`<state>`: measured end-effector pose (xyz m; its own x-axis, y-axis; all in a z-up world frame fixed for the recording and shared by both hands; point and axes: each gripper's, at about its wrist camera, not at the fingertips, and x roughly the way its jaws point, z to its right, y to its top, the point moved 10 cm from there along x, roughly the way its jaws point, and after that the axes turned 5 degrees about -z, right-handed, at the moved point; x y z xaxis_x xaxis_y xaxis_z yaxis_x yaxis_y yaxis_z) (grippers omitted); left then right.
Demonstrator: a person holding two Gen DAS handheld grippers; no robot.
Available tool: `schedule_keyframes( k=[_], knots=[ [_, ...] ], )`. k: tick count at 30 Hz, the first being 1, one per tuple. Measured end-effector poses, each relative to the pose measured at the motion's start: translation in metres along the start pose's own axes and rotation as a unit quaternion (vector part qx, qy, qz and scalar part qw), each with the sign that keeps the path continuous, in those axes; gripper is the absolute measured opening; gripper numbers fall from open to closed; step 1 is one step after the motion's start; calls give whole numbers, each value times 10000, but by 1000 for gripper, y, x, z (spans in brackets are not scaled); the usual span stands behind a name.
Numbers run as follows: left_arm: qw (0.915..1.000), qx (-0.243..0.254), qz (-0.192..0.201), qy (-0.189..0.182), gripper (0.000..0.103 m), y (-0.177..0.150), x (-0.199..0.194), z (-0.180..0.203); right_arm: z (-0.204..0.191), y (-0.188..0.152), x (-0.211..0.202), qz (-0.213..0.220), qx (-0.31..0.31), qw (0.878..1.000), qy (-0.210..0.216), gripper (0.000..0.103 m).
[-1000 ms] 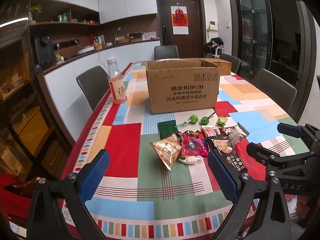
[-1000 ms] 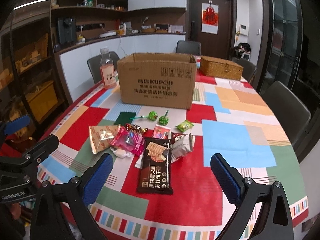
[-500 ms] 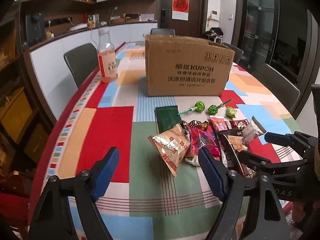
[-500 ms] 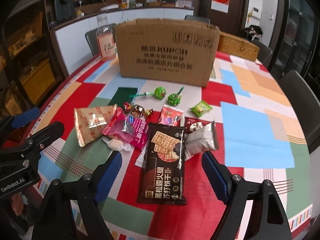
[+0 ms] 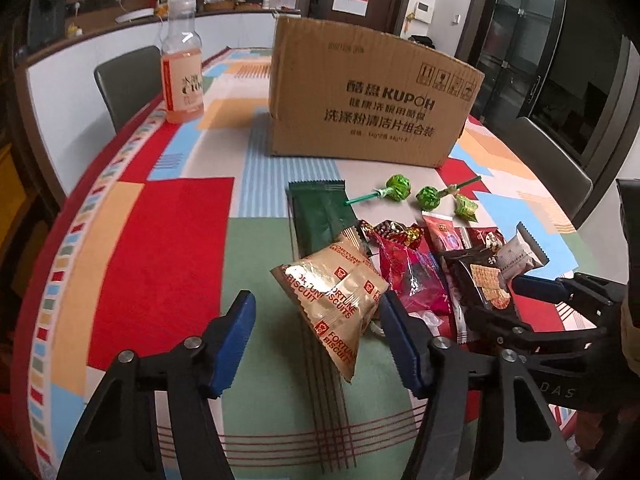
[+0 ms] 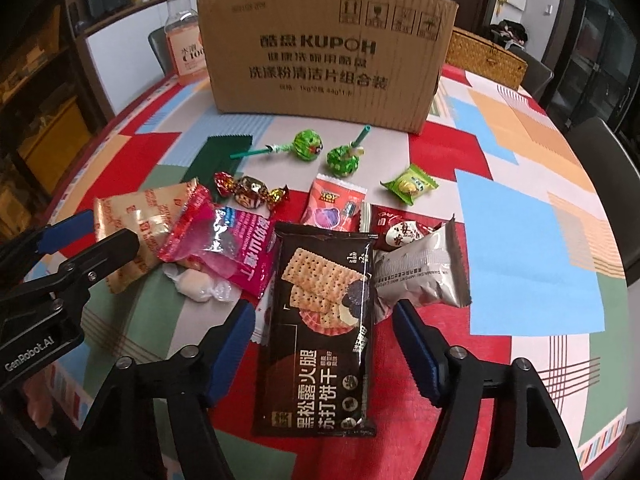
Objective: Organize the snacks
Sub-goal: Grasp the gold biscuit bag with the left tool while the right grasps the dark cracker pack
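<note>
L gripper point(image 5: 316, 344) jaws half-wide, just been closing, straddling gold Fortune Biscuits bag point(image 5: 334, 300), no contact yet. R gripper point(image 6: 324, 344) likewise over black cracker pack point(image 6: 324, 320) on tablecloth point(image 6: 528, 264). Both light, crinkly, slippery film; contents prob. fragile. Pinch mid-body, gently.

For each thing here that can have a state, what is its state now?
Left gripper: open, jaws closing around the gold biscuit bag, no contact yet.
Right gripper: open, jaws closing around the black cracker pack.
Brown cardboard box: upright.
Clear plastic drink bottle: upright, capped.
</note>
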<state>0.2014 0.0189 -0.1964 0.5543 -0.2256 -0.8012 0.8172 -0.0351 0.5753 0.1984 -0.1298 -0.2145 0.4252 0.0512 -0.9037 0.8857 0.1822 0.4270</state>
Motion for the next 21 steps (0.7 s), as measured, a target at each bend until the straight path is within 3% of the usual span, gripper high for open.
schedule_keyframes(
  k=[6,14,21],
  knots=[
    [9998,14,8,-174,59,7,8,3,-1,0,9,-131,-1,9999,53,60],
    [9988,-10,-43,-489,42,10,14,11,0,3,12,-120,51,9999,108,53],
    [9992,106,39,-382,32,12,5,14,-1,2,10,-71,43,9998,182,50]
  ],
)
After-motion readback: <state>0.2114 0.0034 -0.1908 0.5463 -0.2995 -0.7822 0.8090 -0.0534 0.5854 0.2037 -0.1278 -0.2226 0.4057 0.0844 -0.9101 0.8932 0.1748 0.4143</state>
